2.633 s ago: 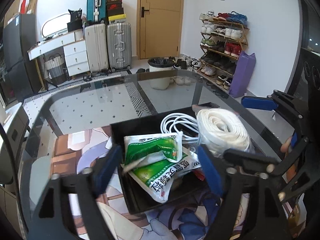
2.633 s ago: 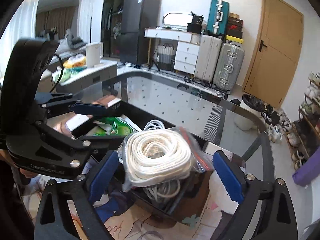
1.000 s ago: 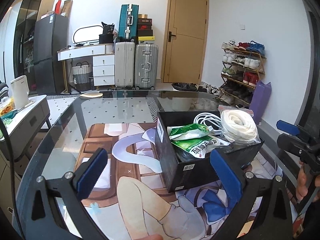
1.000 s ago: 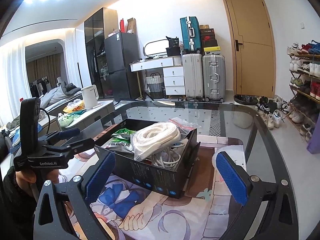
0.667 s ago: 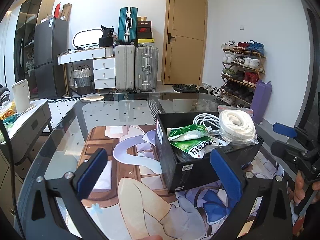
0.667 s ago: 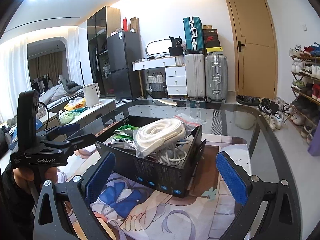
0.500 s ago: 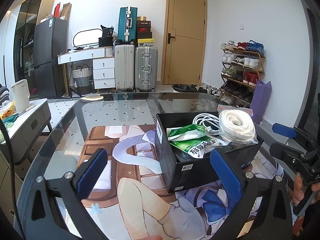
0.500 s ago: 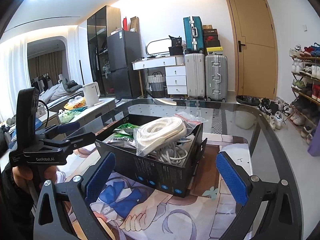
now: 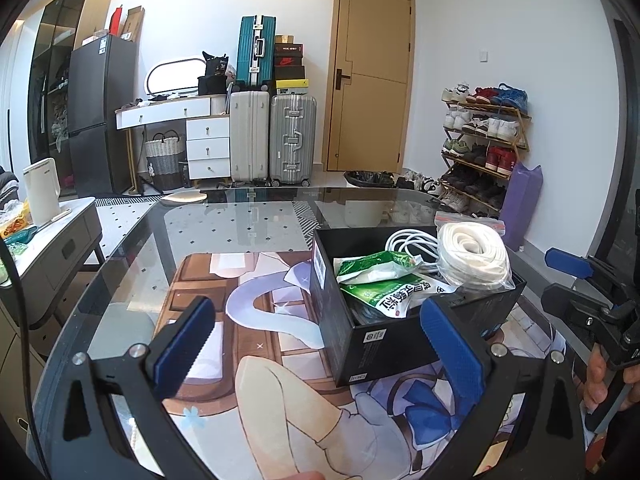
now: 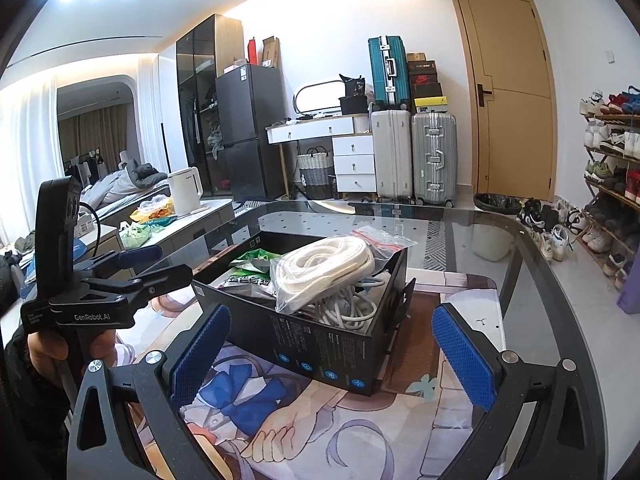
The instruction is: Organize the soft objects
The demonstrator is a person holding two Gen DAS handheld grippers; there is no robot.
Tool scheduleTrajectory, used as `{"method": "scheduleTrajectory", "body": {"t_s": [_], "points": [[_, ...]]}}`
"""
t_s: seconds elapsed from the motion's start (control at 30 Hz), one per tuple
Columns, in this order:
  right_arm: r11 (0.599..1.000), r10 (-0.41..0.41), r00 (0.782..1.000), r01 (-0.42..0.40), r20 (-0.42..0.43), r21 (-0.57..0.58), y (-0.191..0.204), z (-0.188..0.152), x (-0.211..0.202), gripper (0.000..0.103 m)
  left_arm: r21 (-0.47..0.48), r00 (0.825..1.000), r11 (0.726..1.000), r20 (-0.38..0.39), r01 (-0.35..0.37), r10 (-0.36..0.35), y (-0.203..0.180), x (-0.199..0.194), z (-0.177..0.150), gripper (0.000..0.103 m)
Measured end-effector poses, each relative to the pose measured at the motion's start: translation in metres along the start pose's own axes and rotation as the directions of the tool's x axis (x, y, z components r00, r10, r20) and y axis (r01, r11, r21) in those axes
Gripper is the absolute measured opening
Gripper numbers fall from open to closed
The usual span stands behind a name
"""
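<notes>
Both grippers wide apart, nothing between the pads, both held back from the box [image 9: 404, 332] and off the table [image 9: 120, 264].

Left gripper [image 9: 316, 344]: aimed level across the mat [image 9: 264, 360], left pad over bare mat, right pad overlapping the box's near corner in view, not touching as far as I can tell. From the right wrist cam the left gripper [image 10: 160, 264] sits left of the box, raised, fingers pointing toward the box's left wall, short of it. Hand [image 10: 56, 352] wraps the handle from below, roughly upright.

Right gripper [image 10: 332, 348]: in front of the box's long side, pads either side of it in view, above the mat. From the left cam it shows at the right of the box [image 9: 576, 280], fingers pointing in toward it, well apart; fingers [image 9: 596, 376] of the person's hand curl round the grip underneath.

Box contents: bagged white rope coil [image 10: 324, 268] on top at the right end, bag partly over the rim; loose white cable [image 9: 408, 244] under and behind it; green packets [image 9: 384, 288] at the left end, one tilted on the other. Box sits on the mat, toward its right half.
</notes>
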State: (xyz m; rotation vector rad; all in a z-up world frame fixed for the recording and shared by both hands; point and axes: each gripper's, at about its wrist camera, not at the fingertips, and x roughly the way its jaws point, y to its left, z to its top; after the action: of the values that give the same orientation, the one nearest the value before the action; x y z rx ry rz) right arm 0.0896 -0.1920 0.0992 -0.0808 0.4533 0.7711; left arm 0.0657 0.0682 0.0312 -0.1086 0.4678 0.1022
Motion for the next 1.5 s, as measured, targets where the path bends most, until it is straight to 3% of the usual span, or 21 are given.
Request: {"method": "scheduleTrajectory", "body": {"t_s": [1.5], "points": [[1.000,-0.011,1.000,0.012,-0.016,0.018,-0.0067,0.0013,0.0040,0.102,-0.010,1.000,1.000,-0.008,0.001,-0.001,0.0046,0.0013,-0.0005,0.103]]}}
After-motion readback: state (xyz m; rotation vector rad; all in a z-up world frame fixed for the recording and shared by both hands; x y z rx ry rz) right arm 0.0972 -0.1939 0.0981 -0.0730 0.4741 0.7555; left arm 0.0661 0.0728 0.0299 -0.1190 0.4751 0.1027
